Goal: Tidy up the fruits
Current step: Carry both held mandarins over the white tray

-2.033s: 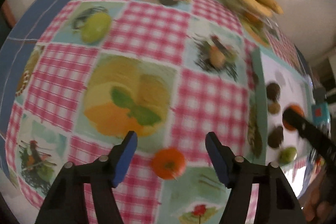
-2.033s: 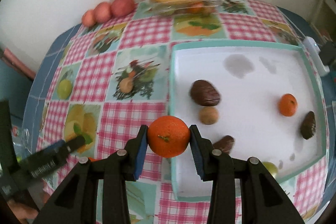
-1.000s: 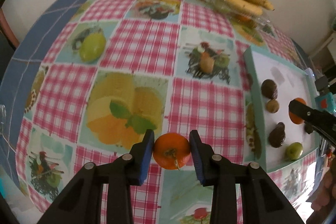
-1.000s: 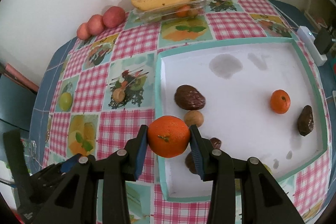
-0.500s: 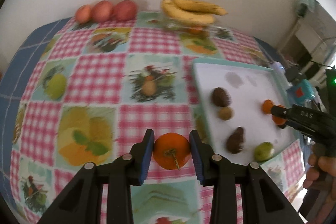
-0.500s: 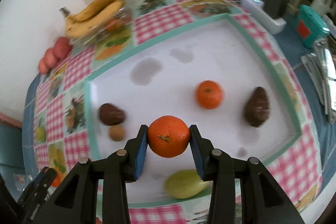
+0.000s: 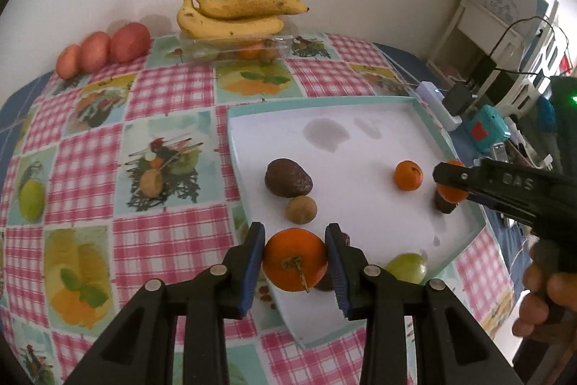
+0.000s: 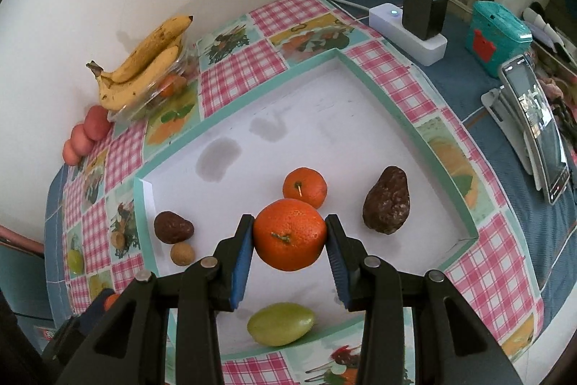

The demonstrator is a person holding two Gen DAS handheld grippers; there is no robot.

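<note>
My left gripper (image 7: 295, 260) is shut on an orange (image 7: 294, 258) and holds it above the near left edge of the white tray (image 7: 360, 103) with a teal rim. My right gripper (image 8: 290, 240) is shut on another orange (image 8: 290, 233) above the tray's middle (image 8: 306, 103); it also shows in the left wrist view (image 7: 450, 184) at the tray's right side. In the tray lie a small orange (image 8: 304, 187), two dark avocados (image 8: 386, 204) (image 8: 173, 227), a small brown fruit (image 8: 182, 254) and a green fruit (image 8: 280, 323).
Bananas (image 7: 234, 15) on a clear box and three red fruits (image 7: 104, 49) stand at the wall. A white power strip with a black charger (image 8: 418, 24), a teal box (image 8: 499, 36) and a phone on a stand (image 8: 537, 128) are right of the tray.
My left gripper closed on the orange from the tablecloth, lifted it and carried it right to the tray's edge. My right gripper carried its orange over the tray's middle.
</note>
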